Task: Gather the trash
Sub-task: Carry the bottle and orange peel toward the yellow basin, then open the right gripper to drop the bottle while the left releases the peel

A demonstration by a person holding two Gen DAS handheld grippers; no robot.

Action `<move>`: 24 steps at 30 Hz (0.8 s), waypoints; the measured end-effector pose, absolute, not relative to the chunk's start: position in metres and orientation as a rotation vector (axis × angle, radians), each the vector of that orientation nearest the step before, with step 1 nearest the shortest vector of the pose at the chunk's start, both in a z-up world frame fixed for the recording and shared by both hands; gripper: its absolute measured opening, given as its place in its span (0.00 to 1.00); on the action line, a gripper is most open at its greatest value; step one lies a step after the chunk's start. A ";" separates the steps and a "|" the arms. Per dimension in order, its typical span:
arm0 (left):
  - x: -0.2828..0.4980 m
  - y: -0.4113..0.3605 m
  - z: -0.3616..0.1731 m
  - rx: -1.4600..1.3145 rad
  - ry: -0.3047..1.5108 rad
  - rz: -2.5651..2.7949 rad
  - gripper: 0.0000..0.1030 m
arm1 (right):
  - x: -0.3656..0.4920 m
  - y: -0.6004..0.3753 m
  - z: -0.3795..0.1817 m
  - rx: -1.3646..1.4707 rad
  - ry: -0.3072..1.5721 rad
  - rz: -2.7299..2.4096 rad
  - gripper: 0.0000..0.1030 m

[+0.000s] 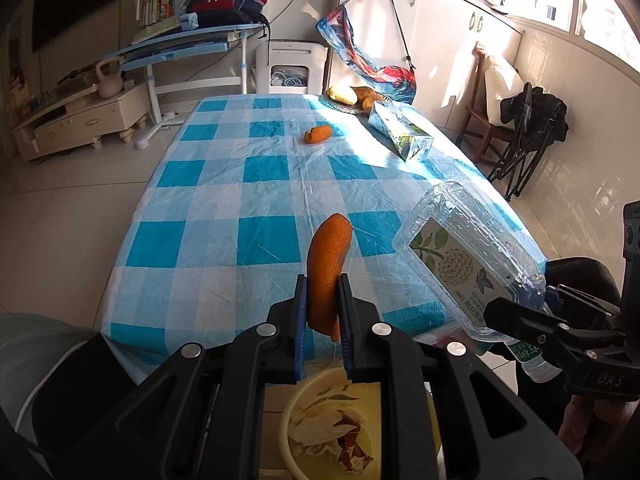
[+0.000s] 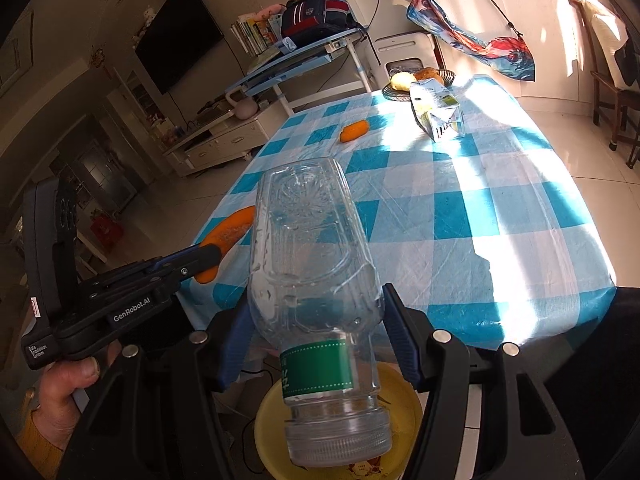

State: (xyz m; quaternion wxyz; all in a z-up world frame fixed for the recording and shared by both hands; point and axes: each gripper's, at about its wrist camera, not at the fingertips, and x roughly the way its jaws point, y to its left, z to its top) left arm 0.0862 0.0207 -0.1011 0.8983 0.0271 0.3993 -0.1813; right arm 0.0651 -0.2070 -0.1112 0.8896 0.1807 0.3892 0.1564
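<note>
My left gripper (image 1: 323, 284) is shut on a curved strip of orange peel (image 1: 328, 264), held upright off the near edge of the checked table (image 1: 224, 208). In the right wrist view the same gripper (image 2: 208, 258) pinches that peel (image 2: 230, 228) at the left. My right gripper (image 2: 316, 312) is shut on an empty clear plastic bottle (image 2: 308, 264), neck toward the camera, green label band below the pads. That bottle (image 1: 468, 256) shows at the right in the left wrist view. A yellow bin (image 1: 316, 428) with crumpled paper sits on the floor below both grippers.
A second orange peel (image 1: 318, 134) lies mid-table. A drink carton (image 1: 404, 134) lies at the far right, with a fruit basket (image 1: 352, 100) behind it. A blue desk (image 1: 180, 46), a TV cabinet (image 1: 80, 120) and folded chairs (image 1: 528, 128) stand around the table.
</note>
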 end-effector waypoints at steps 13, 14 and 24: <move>0.061 0.032 -0.092 0.056 0.807 -0.370 0.14 | 0.033 -0.168 -0.137 0.307 0.959 0.406 0.58; 0.059 0.032 -0.091 0.056 0.804 -0.370 0.14 | 0.032 -0.166 -0.138 0.298 0.973 0.411 0.58; 0.042 0.034 -0.087 0.062 0.798 -0.378 0.14 | 0.029 -0.155 -0.150 0.262 1.023 0.415 0.58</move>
